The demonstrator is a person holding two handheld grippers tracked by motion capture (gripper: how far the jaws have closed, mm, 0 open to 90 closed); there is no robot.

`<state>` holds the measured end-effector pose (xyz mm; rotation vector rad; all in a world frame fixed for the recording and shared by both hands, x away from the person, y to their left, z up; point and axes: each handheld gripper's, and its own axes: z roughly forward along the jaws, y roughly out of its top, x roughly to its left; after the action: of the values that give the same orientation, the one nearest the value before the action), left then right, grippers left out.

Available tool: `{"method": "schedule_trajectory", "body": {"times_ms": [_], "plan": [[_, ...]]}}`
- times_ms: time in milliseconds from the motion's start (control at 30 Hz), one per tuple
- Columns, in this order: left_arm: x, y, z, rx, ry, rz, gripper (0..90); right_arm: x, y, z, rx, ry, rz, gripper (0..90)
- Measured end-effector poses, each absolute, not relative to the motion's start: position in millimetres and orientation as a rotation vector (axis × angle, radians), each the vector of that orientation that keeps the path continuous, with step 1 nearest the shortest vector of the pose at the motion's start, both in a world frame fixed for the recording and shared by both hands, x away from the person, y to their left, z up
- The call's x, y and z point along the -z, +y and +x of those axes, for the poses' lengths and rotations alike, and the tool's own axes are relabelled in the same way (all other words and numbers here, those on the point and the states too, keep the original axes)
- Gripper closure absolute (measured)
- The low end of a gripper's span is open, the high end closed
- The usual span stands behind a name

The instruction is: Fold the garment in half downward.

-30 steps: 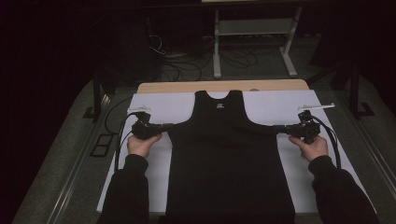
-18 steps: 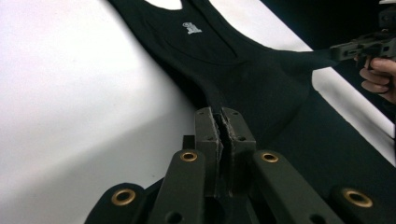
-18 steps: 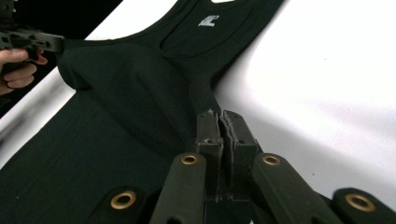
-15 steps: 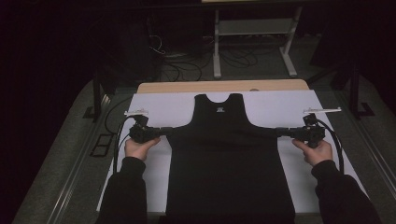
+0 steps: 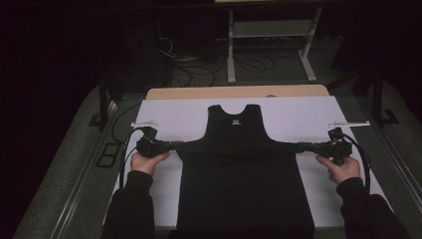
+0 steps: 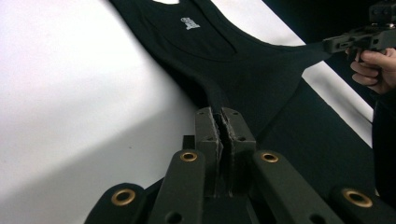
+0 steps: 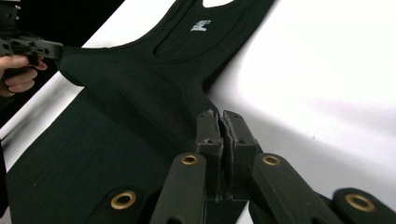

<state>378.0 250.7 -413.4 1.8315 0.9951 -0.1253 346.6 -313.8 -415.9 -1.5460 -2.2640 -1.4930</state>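
Two grippers, one garment. Left gripper (image 5: 175, 145) clamped on the left side edge of the black tank top (image 5: 244, 174); cloth pinched between its jaws. The tank top lies flat on the white sheet (image 5: 174, 117), long axis running away from the person, neckline far. Right gripper (image 5: 302, 147) clamped on the opposite edge. Fabric taut between them; nothing stands in the way.

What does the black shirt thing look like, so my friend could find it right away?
Look at the white sheet covering the table. In its middle lies a black sleeveless tank top, neck hole at the far end, a small white label just below it. It is the one garment there, pulled sideways at both edges by the left hand-held gripper and right hand-held gripper.
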Motion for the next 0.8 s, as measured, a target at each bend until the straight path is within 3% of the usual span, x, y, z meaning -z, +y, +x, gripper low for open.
{"method": "schedule_trajectory", "body": {"times_ms": [800], "plan": [[423.9, 245.5, 352.2, 0.218, 0.984, 1.949, 85.0, 427.8, -317.8, 321.2, 1.395, -2.257, -1.56, 84.7]]}}
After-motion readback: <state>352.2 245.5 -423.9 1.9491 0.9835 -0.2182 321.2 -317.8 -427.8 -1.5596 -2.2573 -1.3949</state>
